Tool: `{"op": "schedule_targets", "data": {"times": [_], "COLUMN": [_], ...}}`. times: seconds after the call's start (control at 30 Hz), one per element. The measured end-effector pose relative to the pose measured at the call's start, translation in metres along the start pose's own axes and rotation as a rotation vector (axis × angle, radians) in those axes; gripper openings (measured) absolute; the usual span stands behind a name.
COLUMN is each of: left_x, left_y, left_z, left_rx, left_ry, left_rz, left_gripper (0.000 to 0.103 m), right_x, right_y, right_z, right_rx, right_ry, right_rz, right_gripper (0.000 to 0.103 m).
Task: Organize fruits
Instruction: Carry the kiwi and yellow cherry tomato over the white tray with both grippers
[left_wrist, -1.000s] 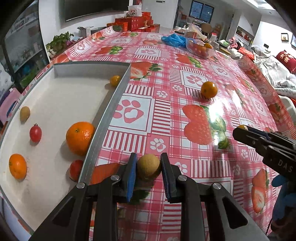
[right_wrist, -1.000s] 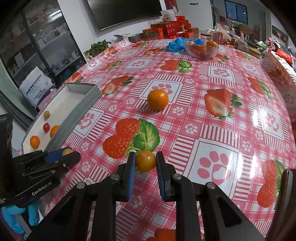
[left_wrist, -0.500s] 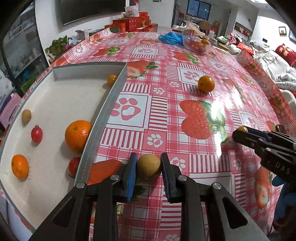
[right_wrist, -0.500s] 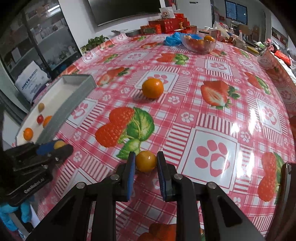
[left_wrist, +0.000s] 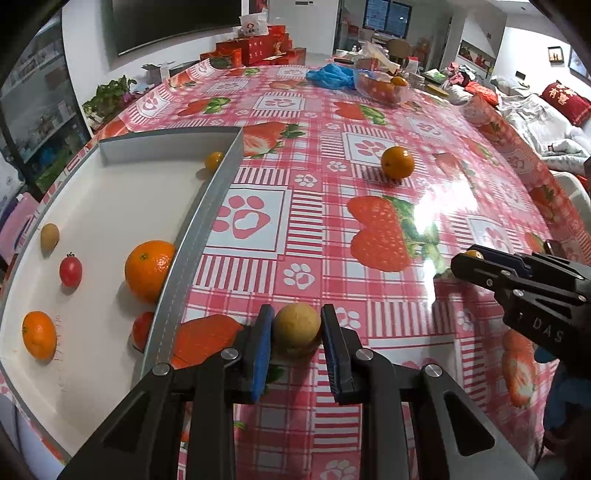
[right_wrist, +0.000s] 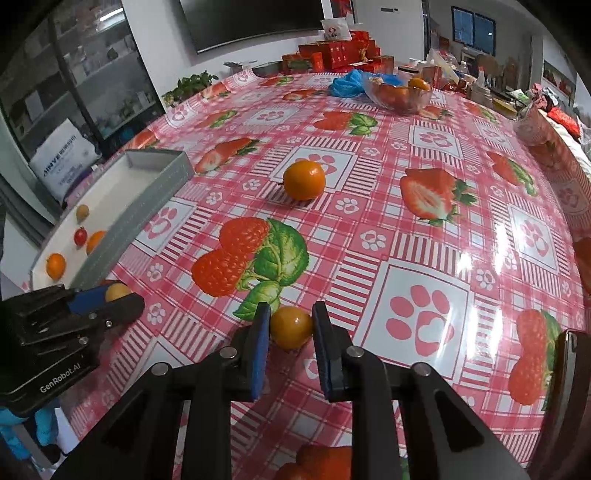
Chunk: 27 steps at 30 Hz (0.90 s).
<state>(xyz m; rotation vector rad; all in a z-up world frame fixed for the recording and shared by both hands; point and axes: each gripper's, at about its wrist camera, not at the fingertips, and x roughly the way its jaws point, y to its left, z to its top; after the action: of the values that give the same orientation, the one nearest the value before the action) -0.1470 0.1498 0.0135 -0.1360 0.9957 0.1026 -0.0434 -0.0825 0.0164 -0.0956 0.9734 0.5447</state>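
Fruits (left_wrist: 297, 325) aside, "GenRobot.AI" marks left hand-held gripper (right_wrist: 122, 301).

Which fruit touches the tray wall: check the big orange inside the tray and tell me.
Touching. In the left wrist view the big orange sits pressed against the inner face of the tray wall, with no white floor showing between them.

1. We see a glossy plastic tablecloth (right_wrist: 424, 229) throwing glare.
2. Tray (left_wrist: 207, 221): matt grey walls, matt white floor.
3. Tan fruit (left_wrist: 297, 325): dull, rough skin.
4. Yellow-orange fruit (right_wrist: 291, 326): smooth, shiny.
5. Bowl (right_wrist: 400, 96): clear, glossy.
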Motion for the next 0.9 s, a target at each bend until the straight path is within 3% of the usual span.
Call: {"op": "schedule_targets", "data": {"times": [0.37, 0.63, 0.9], "left_x": [-0.033, -0.052, -0.052], "left_y": [0.005, 0.025, 0.061], "left_z": [0.017, 0.031, 0.031], "left_rx": [-0.003, -0.004, -0.06], "left_ry": [-0.056, -0.105, -0.103], "left_rz": [-0.039, -0.008, 0.031], "left_gripper": [0.027, 0.027, 0.027], "right_x": [-0.015, -0.019, -0.014], "right_y": [0.01, 0.031, 0.067], "right_z": [0.019, 0.041, 0.056], "right_rx": [0.021, 0.006, -0.063], "right_ry": [-0.025, -0.037, -0.024], "right_rz": [0.064, 0.099, 0.11], "right_gripper": [0.025, 0.025, 0.025]}}
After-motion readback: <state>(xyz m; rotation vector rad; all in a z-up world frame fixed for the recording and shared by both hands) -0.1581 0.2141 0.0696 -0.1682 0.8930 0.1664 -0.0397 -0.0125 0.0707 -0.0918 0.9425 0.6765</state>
